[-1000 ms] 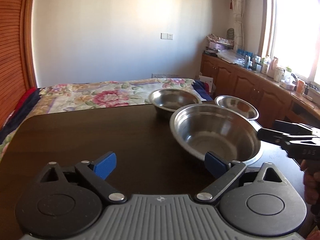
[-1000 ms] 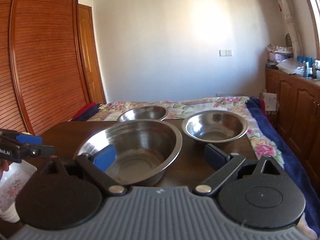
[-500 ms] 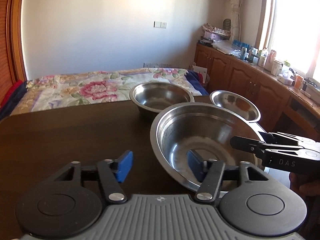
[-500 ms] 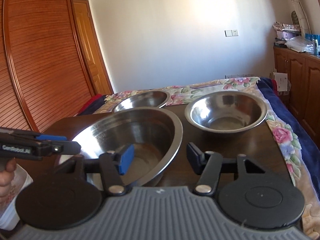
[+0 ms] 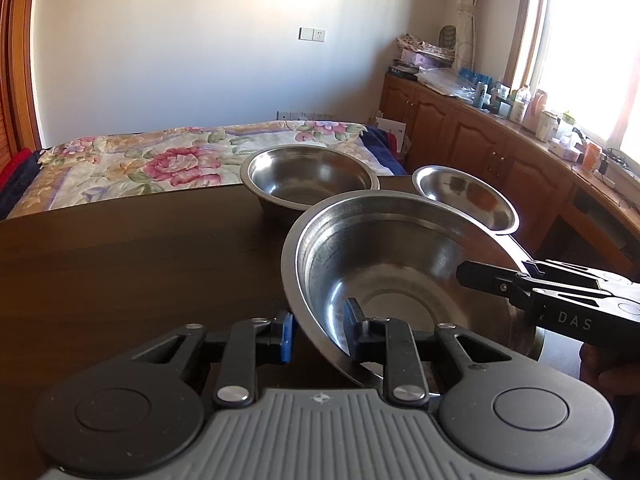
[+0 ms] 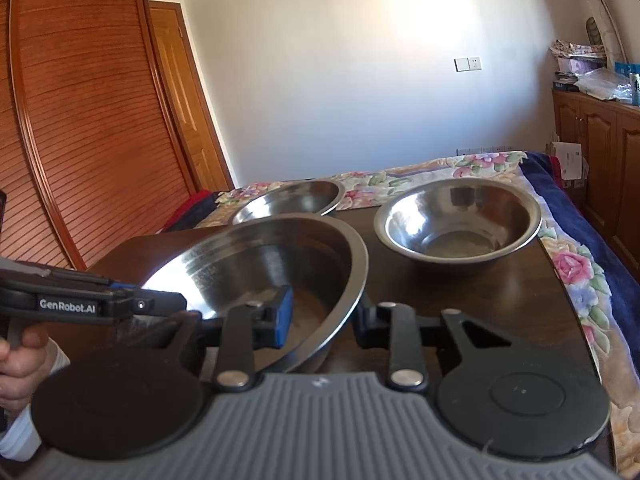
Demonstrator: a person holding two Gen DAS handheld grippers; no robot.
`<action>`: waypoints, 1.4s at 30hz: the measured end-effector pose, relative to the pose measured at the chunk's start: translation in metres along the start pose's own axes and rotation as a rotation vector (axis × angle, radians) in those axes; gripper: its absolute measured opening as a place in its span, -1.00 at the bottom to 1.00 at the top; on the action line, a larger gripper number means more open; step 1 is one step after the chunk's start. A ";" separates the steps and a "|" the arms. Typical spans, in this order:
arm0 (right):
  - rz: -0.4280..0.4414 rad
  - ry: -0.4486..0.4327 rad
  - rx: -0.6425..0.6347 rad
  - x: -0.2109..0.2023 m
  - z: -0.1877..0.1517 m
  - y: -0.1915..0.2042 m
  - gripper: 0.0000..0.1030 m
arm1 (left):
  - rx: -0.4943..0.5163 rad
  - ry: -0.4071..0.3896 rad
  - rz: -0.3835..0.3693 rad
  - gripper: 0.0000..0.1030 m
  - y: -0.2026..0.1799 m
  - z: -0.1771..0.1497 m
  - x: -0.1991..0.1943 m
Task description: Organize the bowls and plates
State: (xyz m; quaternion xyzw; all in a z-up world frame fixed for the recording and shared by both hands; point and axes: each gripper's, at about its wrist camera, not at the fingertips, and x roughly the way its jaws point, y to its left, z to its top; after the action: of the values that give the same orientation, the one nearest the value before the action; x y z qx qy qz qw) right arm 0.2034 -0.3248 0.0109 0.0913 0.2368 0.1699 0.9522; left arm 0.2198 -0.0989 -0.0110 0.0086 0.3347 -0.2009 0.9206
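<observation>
Three round stainless-steel bowls sit on the dark brown wooden table. The large steel bowl fills the lower right of the left wrist frame and the lower centre-left of the right wrist frame, tilted with its bottom edge on the table.

The left gripper has one blue-padded finger outside the near rim and the other inside the bowl, so its tongs straddle the wall; whether they press on the metal I cannot tell. The right gripper straddles the opposite rim the same way, blue pad inside, black finger outside, and the pictures do not settle whether it clamps.

In the right wrist view the left tool enters from the left edge, reading "GenRobot.AI" in white, held by a hand with a white sleeve below it. In the left wrist view the right tool comes in from the right edge, marked "DAS".

Behind the big bowl, the medium steel bowl stands upright at frame centre, and the small shallow steel bowl lies at centre right, near the table's far corner. A floral bedspread spreads beyond the table, centre left.
</observation>
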 end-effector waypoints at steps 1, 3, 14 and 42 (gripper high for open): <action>0.000 0.000 0.003 0.000 0.000 0.000 -0.41 | -0.001 0.000 0.000 -0.48 0.000 0.000 -0.001; -0.002 0.001 0.000 -0.001 -0.001 0.001 -0.41 | -0.004 0.002 0.000 -0.48 -0.001 -0.001 -0.003; -0.022 -0.009 -0.044 -0.029 0.001 0.023 -0.41 | -0.014 -0.033 -0.025 -0.48 -0.004 -0.011 -0.036; -0.058 -0.022 -0.007 -0.077 -0.048 0.046 -0.41 | 0.040 -0.048 -0.055 -0.45 -0.018 -0.076 -0.092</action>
State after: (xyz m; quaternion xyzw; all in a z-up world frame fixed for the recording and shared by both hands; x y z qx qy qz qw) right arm 0.1037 -0.3063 0.0125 0.0828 0.2282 0.1421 0.9596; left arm 0.1020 -0.0700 -0.0109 0.0128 0.3087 -0.2328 0.9221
